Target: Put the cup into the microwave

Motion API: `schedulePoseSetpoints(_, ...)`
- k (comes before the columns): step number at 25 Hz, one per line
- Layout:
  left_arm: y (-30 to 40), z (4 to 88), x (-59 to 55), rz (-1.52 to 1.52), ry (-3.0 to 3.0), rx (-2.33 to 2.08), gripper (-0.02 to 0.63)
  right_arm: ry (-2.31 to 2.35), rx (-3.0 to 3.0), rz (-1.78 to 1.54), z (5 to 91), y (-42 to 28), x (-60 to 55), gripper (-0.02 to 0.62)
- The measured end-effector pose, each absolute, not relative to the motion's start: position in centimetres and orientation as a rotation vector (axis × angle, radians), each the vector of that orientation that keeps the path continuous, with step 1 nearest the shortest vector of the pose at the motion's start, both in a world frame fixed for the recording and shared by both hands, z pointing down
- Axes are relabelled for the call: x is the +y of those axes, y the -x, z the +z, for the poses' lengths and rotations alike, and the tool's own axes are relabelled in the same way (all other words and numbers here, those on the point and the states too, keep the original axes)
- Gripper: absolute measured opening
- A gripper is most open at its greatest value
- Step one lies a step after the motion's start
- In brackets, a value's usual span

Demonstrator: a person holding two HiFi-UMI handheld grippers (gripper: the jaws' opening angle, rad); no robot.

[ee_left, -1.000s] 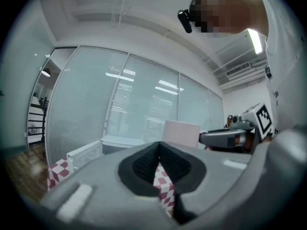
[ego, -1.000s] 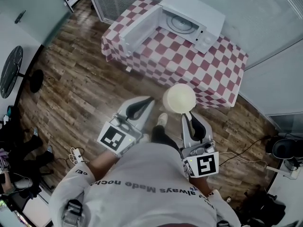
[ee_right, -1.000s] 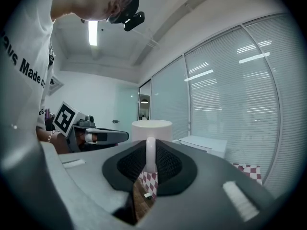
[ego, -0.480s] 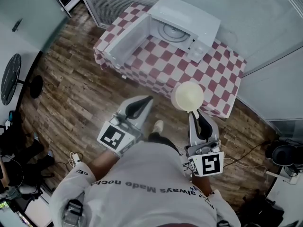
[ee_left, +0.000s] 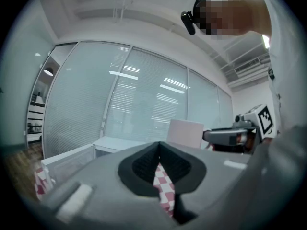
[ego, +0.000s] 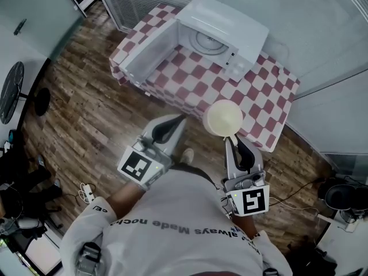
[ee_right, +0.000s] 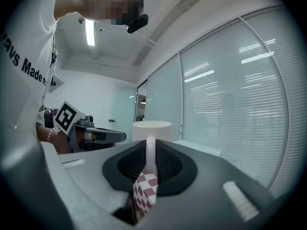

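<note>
A cream cup point(ego: 223, 118) hangs upright over the near edge of the checkered table point(ego: 261, 99), with my right gripper point(ego: 230, 137) shut on its handle. In the right gripper view the thin handle point(ee_right: 150, 153) stands pinched between the jaws, below the cup's body point(ee_right: 151, 130). The white microwave point(ego: 225, 29) stands at the far side of the table, its door point(ego: 150, 49) swung wide open to the left and its turntable showing. My left gripper point(ego: 181, 121) is shut and empty, held beside the cup on its left, over the floor. In the left gripper view its jaws meet with nothing between them.
Red-and-white cloth covers the table down to the wooden floor point(ego: 86, 102). Glass walls with blinds point(ego: 322, 33) run behind and right of the table. A black round stool point(ego: 12, 91) stands far left. Cables and gear lie at the lower right point(ego: 339, 197).
The person has stepped closer to the table, so microwave and table sit nearer. The cup went from over the floor to over the table's near edge. Both grippers stay shut.
</note>
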State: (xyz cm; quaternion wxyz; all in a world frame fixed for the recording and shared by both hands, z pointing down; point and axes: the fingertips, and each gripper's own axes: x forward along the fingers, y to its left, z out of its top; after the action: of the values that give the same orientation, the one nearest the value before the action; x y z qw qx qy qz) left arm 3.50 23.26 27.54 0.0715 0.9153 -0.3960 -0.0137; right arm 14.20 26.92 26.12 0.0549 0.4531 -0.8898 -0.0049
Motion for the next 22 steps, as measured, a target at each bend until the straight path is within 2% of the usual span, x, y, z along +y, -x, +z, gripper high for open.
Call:
schedulePoseSetpoints(11, -2.3, 28.5, 18.7, -0.043, -2.731, -1.186, 0.003, -1.354, -2.702, 0.008, 26.5, -12.5, 22.5, 0.043)
schedulePoseSetpoints(22, 1.9, 28.5, 8.6, -0.06, -2.74, -1.149, 0.003, -1.368, -2.688, 0.005, 26.4, -8.0, 12.6, 0.043)
